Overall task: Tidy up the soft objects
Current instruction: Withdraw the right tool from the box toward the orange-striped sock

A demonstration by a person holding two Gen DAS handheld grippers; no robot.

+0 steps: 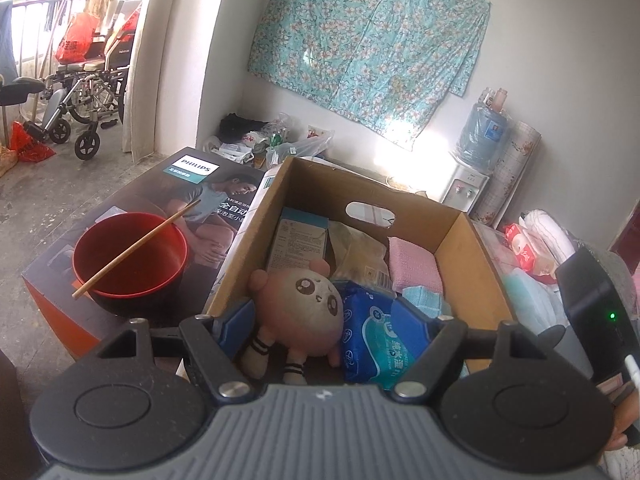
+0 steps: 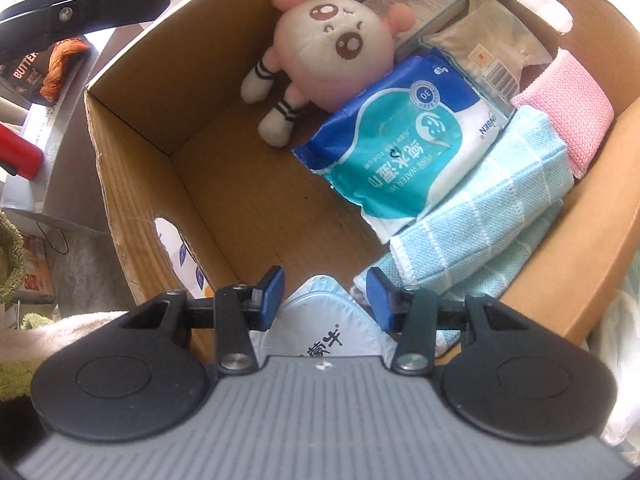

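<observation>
A cardboard box (image 1: pixel 248 240) (image 2: pixel 132 184) holds a pink plush toy (image 1: pixel 304 312) (image 2: pixel 332 60), a blue wet-wipes pack (image 1: pixel 376 340) (image 2: pixel 408 136), a light blue cloth (image 2: pixel 492 216), a pink cloth (image 1: pixel 414 266) (image 2: pixel 568 116), a beige packet (image 2: pixel 484 48) and a carton (image 1: pixel 298 238). My left gripper (image 1: pixel 324 324) is open above the plush toy and wipes. My right gripper (image 2: pixel 326 300) is shut on a white and blue pouch (image 2: pixel 324 328) over the box's near end.
A red bowl (image 1: pixel 128 256) with a chopstick stands on a Philips box (image 1: pixel 168 192) left of the cardboard box. Bags, a water dispenser (image 1: pixel 464 188) and a wheelchair (image 1: pixel 80 92) stand farther off. Towels and packets (image 1: pixel 532 248) lie to the right.
</observation>
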